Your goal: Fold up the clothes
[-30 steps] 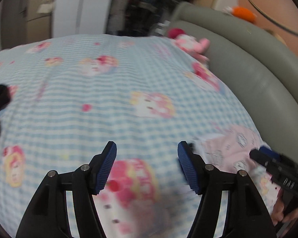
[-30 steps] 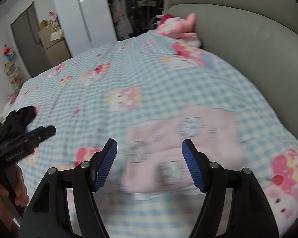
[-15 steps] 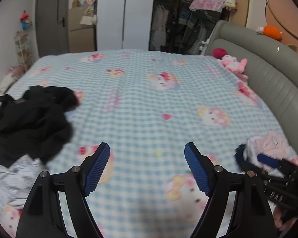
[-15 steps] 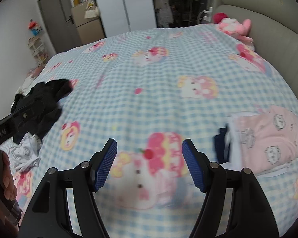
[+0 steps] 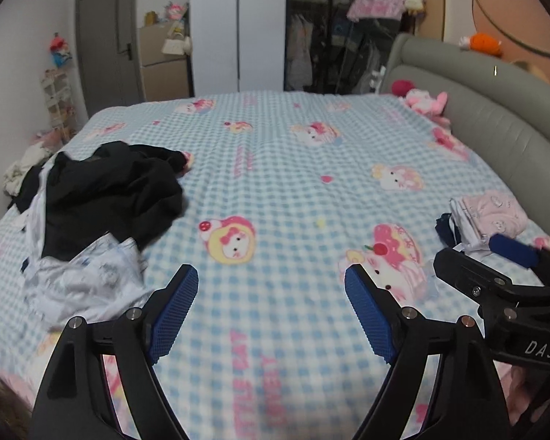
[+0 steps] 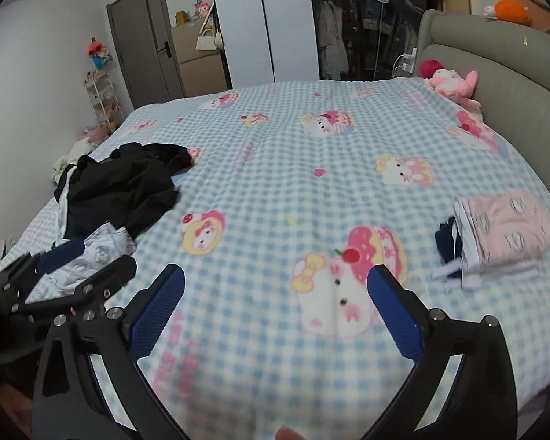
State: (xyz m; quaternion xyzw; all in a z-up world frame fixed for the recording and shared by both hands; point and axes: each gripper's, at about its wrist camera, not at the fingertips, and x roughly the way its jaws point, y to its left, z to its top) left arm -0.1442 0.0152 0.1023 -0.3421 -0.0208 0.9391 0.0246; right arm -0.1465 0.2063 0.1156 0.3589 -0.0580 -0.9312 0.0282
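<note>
Both grippers are held over the checked bedspread [image 5: 282, 168] with nothing between their pads. The jaws of the left gripper [image 5: 271, 315] are opening and stand wide; the jaws of the right gripper [image 6: 275, 311] are opening likewise, and only printed bedding is seen in each gap.

The clothes yet to be folded are judged to be the heap at ten o'clock from the left gripper: a black garment [image 5: 110, 190] crumpled on top, with a pale printed garment [image 5: 84, 278] spilling out beneath it toward the near edge of the bed. In the right wrist view the same heap is found at ten o'clock too, beyond the left gripper, which is seen at nine o'clock. The left hand is therefore taken to be the nearer one, and the pale garment the nearer piece. The heap's long axis runs roughly from the near left edge of the bed away toward twelve o'clock.

A folded stack [image 6: 495, 234], pink on top with white and navy layers beneath, lies at two o'clock from the right gripper, near the grey headboard [image 5: 495, 124], and appears finished.

No collar, sleeve or hem can be picked out in the black garment. Further pale clothing at the far left edge is too small to identify.
</note>
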